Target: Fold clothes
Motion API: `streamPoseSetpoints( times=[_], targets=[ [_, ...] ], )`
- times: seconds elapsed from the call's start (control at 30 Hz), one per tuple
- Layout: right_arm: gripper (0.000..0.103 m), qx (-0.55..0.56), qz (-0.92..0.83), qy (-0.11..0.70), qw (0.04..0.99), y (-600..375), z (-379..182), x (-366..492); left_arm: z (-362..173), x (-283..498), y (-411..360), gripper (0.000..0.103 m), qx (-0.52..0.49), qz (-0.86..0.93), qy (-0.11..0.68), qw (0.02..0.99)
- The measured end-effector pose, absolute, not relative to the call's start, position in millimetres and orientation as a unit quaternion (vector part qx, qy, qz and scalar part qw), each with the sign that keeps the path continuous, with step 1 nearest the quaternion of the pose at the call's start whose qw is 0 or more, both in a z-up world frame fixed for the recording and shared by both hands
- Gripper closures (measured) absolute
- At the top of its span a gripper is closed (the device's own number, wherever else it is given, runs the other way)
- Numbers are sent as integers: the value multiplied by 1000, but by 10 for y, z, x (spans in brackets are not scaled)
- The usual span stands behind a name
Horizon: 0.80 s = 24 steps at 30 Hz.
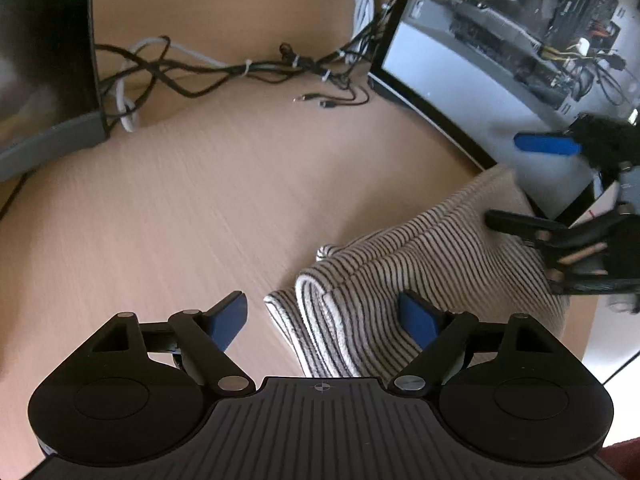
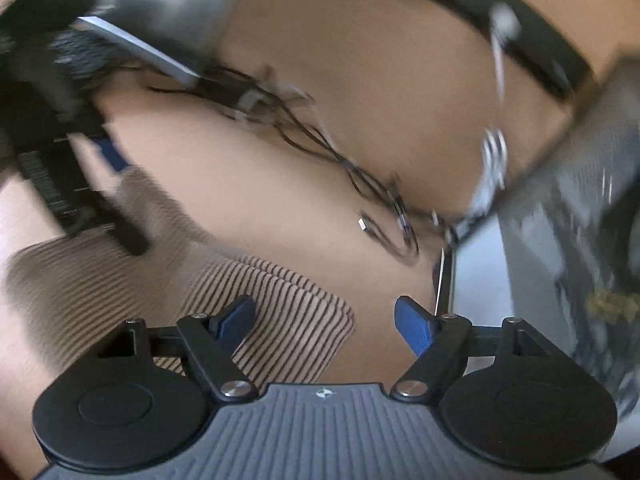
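Observation:
A folded beige garment with thin dark stripes (image 1: 420, 264) lies on the light wooden desk (image 1: 192, 208). My left gripper (image 1: 324, 320) is open and empty, its jaws spread over the garment's near folded edge. My right gripper (image 2: 324, 322) is open and empty above the garment's other end (image 2: 280, 316); that view is motion-blurred. The right gripper also shows at the right in the left wrist view (image 1: 560, 200), above the garment. The left gripper shows as a dark blur at the left in the right wrist view (image 2: 80, 184).
A tangle of black and white cables (image 1: 240, 68) lies at the back of the desk. A dark monitor (image 1: 44, 60) stands at the back left. An open computer case (image 1: 520, 32) stands at the back right, close to the garment. The desk edge is at the right (image 1: 600, 344).

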State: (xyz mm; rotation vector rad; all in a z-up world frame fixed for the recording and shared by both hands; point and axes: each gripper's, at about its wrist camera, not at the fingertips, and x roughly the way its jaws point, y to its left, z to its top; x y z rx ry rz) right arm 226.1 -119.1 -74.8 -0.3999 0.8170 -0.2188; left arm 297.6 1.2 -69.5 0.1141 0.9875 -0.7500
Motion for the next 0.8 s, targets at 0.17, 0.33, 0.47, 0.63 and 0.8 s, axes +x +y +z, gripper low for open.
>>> streamPoseSetpoints(
  times=[0.17,0.33,0.47,0.63,0.8],
  targets=[
    [26,-156,-143,401,891,-1394,-1048,2430,-764,3074,-39,8,56,-347,471,809],
    [23,-20,-140,398,906,-1650,-786,2415,-781,3072,-3,6,54,-352,476,805],
    [0,119,-178,381,899,-1854,-683,2265,-774,3068,11,6,55,-351,475,805],
    [0,44,-201,414,887,-1676,-967,2431,-742,3074,12,6,58,-346,472,809],
    [0,12,-200,409,890,-1585,-779,2424,-434,2982,61,8,72,-351,409,839]
  ],
)
